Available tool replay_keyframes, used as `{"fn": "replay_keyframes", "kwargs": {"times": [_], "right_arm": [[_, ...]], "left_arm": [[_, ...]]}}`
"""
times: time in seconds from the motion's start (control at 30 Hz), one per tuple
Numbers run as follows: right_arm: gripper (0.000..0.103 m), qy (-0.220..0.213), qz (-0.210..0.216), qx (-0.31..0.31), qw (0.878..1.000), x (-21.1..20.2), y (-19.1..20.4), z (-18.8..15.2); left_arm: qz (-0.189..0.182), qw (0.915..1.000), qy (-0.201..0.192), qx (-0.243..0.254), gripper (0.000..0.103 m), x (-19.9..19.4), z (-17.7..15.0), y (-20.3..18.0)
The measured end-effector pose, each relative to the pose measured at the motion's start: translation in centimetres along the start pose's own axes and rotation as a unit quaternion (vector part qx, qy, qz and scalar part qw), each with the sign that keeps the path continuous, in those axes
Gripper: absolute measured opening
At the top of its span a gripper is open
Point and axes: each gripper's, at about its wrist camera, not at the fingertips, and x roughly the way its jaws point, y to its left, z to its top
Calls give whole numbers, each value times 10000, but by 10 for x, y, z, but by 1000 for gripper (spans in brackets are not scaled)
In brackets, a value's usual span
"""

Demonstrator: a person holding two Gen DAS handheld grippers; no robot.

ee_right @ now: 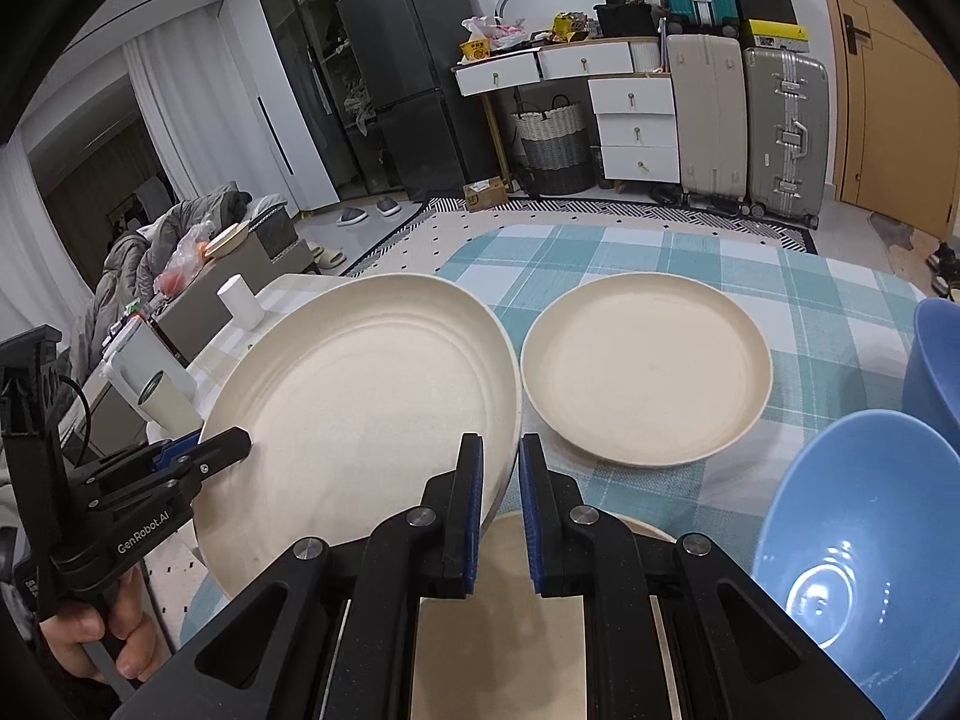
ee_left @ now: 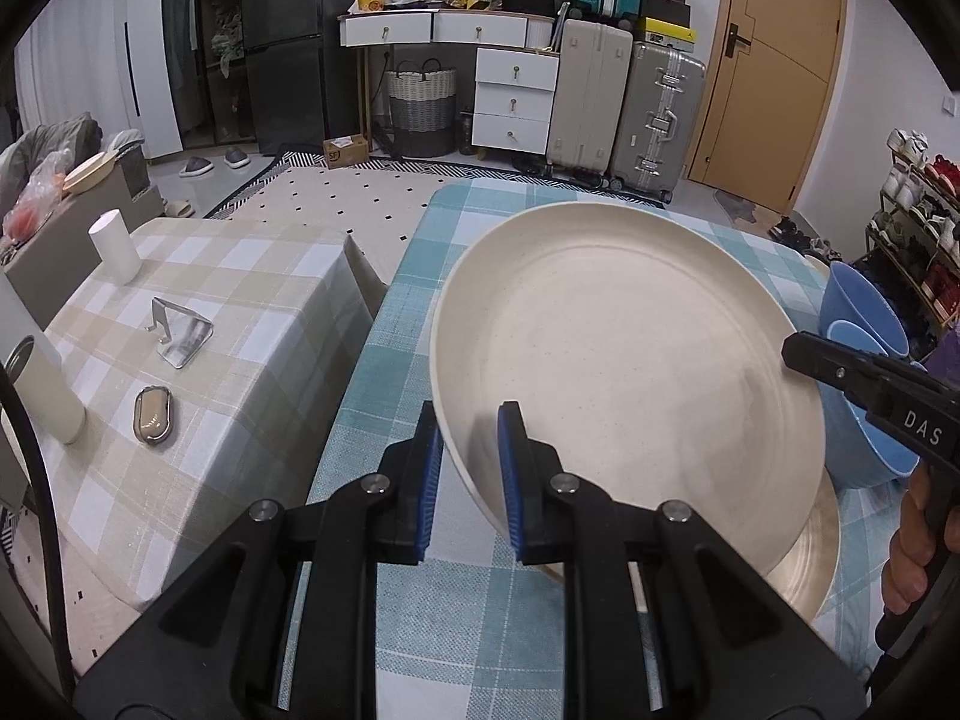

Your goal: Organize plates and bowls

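Plate [ee_left: 624, 360] (tilted) pinched by left gripper [ee_left: 468, 468]; right gripper [ee_right: 498, 516] jaws' contact unclear.

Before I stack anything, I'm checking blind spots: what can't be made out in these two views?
1. Lower plate: left wrist view, mostly hidden under the lifted plate.
2. Far blue bowl: right wrist view, cut off by the frame edge.
3. Right gripper: straddles the lifted plate's rim; whether its pads touch cannot be told.

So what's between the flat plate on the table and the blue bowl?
Nothing: in the right wrist view only bare checked tablecloth lies between the flat plate and the blue bowl.
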Motion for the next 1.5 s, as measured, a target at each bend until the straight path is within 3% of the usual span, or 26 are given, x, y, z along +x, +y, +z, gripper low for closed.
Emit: {"fn": "replay_keyframes", "kwargs": {"times": [0.77,1.5], "right_arm": [[13,-318,-152,198,9992,-69,-14,-42],[14,-346,-270,369,9984,-104,-30,-79]], "left_arm": [[-138,9988,-141,454,16,-55,-25,-57],[-370,9970,-42,683,16,-63,-53,-82]]}}
